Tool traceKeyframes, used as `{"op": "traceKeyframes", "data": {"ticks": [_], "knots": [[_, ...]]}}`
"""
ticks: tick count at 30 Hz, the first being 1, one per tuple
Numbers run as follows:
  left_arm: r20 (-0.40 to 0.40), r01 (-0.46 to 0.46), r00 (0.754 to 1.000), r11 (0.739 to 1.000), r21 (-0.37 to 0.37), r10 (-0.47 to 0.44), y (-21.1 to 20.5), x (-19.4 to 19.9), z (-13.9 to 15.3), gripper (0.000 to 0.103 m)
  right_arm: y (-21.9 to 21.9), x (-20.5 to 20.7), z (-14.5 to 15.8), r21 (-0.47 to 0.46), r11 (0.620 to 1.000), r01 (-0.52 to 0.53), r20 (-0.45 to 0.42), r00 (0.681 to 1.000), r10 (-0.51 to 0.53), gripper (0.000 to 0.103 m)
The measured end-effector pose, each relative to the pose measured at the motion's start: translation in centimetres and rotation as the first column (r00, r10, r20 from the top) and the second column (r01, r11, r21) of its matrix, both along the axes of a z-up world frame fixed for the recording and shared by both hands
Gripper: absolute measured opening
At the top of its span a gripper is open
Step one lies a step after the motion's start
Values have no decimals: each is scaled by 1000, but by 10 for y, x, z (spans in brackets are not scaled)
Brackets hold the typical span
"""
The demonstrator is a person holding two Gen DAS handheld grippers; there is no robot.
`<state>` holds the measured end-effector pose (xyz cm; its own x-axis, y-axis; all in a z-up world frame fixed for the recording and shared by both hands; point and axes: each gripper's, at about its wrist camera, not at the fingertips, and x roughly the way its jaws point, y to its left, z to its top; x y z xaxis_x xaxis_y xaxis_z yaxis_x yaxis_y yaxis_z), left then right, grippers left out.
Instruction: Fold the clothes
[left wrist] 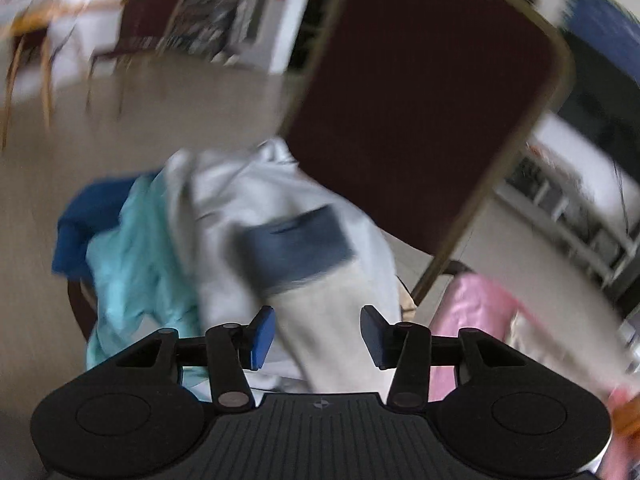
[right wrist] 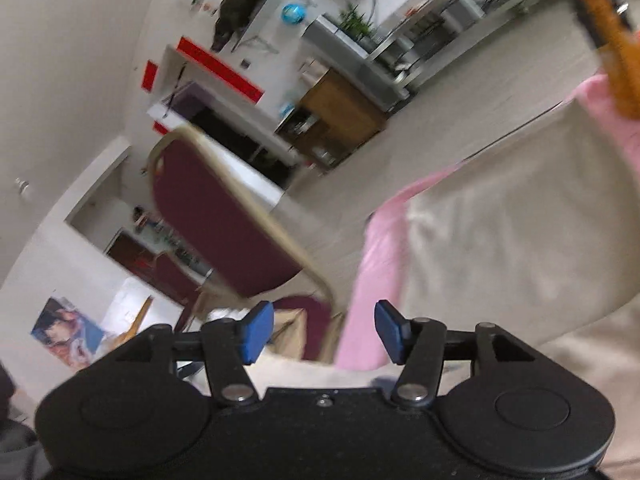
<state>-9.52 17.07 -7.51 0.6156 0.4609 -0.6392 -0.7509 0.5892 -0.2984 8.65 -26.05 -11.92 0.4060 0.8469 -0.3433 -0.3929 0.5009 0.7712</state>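
A heap of clothes lies on a chair seat in the left wrist view: a pale grey garment point(left wrist: 280, 216) with a dark blue patch point(left wrist: 296, 244), a turquoise one point(left wrist: 132, 264) and a dark blue one point(left wrist: 92, 216) at the left. My left gripper point(left wrist: 318, 336) hovers open just above the grey garment, nothing between its blue pads. In the right wrist view a pink garment point(right wrist: 372, 280) and a cream cloth point(right wrist: 500, 232) hang at the right. My right gripper point(right wrist: 324, 330) stands open and holds nothing. Both views are blurred.
A maroon chair back with a gold frame point(left wrist: 424, 112) rises right behind the heap, also seen tilted as the chair back point(right wrist: 216, 216). Pink cloth point(left wrist: 476, 308) lies to the right of the seat. Shelves point(right wrist: 360, 52), a wooden cabinet point(right wrist: 340, 108) and bare floor point(left wrist: 140, 120) lie beyond.
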Motion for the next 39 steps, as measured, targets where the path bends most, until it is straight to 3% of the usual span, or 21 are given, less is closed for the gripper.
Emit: {"op": "traceKeyframes", "data": {"ticks": [2,6,11,12,13,14,16,20,22,25,31,35,39], "knots": [[41,-9,999,999,-47,11,11,-9,-5,46,18,-8,2,-4,1000,-26,9,1000,26,56],[49,-7,999,998,-56,10,23,-3,-13,47,43,-15,3,-2,998,-57,1,998,57,58],[133,14,991,997,-73,-4,47,3,-25,42,39,-19,6,-10,999,-39,9,999,39,58],[153,22,988,997,-78,-10,52,3,-28,34,36,-20,6,-6,1000,-29,8,1000,29,58],[168,19,986,996,-90,-3,55,1,-30,5,31,-22,6,0,1000,-17,7,1000,17,58],[178,15,984,995,-95,2,56,-1,-31,2,26,-23,6,6,1000,-4,5,1000,4,58],[199,32,980,998,-55,-21,45,-7,-23,2,14,-25,6,20,1000,20,6,1000,-20,58],[179,129,971,980,150,-156,-20,-7,11,2,-16,-30,9,32,998,62,27,998,-62,58],[159,177,962,952,249,-220,-53,-7,28,2,-37,-33,9,30,996,88,37,995,-89,58],[117,245,943,887,391,-312,-103,-7,53,2,-76,-35,-5,13,987,158,31,987,-159,58],[60,371,860,701,609,-507,-226,11,62,2,-158,-38,-41,-21,950,313,6,950,-313,58],[-10,446,800,584,678,-600,-301,36,41,2,-197,-31,-70,24,920,392,-92,917,-389,58],[-62,557,725,530,640,-686,-366,69,1,3,-213,-29,-80,38,911,411,-114,908,-404,58]]}}
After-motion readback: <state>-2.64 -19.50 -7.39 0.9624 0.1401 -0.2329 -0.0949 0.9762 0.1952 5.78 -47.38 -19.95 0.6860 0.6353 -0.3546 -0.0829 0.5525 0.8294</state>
